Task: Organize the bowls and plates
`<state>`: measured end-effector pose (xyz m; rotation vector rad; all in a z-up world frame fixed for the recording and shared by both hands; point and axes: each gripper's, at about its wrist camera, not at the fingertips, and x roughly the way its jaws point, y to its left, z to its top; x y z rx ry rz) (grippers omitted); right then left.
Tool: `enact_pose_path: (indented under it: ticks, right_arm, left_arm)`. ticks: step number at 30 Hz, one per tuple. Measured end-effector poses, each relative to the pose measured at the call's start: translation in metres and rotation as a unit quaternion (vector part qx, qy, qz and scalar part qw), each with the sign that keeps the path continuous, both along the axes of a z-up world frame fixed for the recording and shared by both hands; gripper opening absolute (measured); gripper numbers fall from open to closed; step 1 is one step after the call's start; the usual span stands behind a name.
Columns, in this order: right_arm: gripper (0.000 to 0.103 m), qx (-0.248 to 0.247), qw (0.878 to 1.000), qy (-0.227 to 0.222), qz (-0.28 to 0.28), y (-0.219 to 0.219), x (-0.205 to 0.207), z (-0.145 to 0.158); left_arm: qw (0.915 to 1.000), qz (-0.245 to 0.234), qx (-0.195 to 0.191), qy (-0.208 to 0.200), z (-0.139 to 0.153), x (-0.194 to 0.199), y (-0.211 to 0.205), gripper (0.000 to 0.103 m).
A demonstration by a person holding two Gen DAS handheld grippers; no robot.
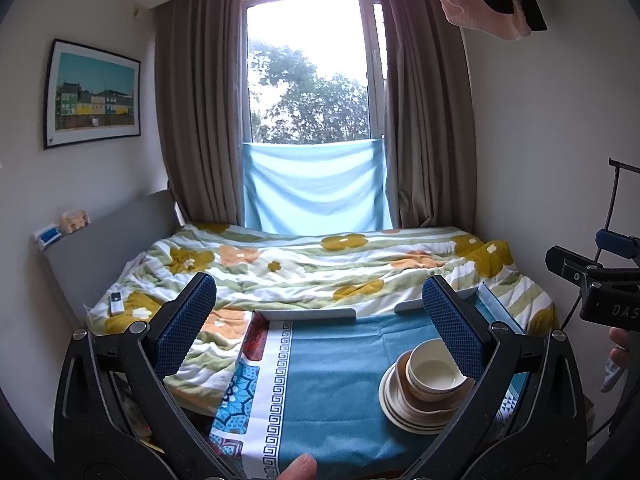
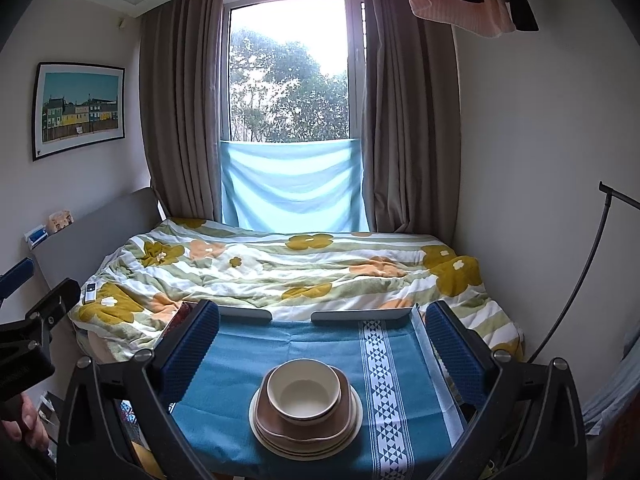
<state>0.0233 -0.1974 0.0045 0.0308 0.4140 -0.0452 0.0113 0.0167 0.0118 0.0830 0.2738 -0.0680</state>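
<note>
Blue tablecloth (image 2: pixel 224 412) bears stacked bowls (image 2: pixel 306 400) between right claw (image 2: pixel 320 356) fingers.

Your bowl (image 2: pixel 303 390) sits in a stack of plates (image 2: pixel 306 420) on the desk (image 2: pixel 224 400), right of centre. Bed (image 2: pixel 280 276) lies behind the desk, window (image 2: pixel 288 72) behind that. Remote (image 2: pixel 90 293) on the bed's left edge, picture (image 2: pixel 78 108) on the left wall.

Left claw's right finger (image 1: pixel 452 328) hides part of the cream bowl (image 1: pixel 436 376); stacked plates (image 2: pixel 306 436) mostly covered by it. Thumb (image 1: pixel 298 468) cut off at bottom edge.
</note>
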Motion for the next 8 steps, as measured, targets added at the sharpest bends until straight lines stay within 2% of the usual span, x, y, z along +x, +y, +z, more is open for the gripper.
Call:
enact_pose_path:
  ticks: [8]
  right_arm:
    - [0.102, 0.001, 1.0, 0.003, 0.005, 0.0009, 0.0037, -0.0006]
  left_arm:
    - [0.9999, -0.007, 0.002, -0.008, -0.0027, 0.0031, -0.003, 0.103]
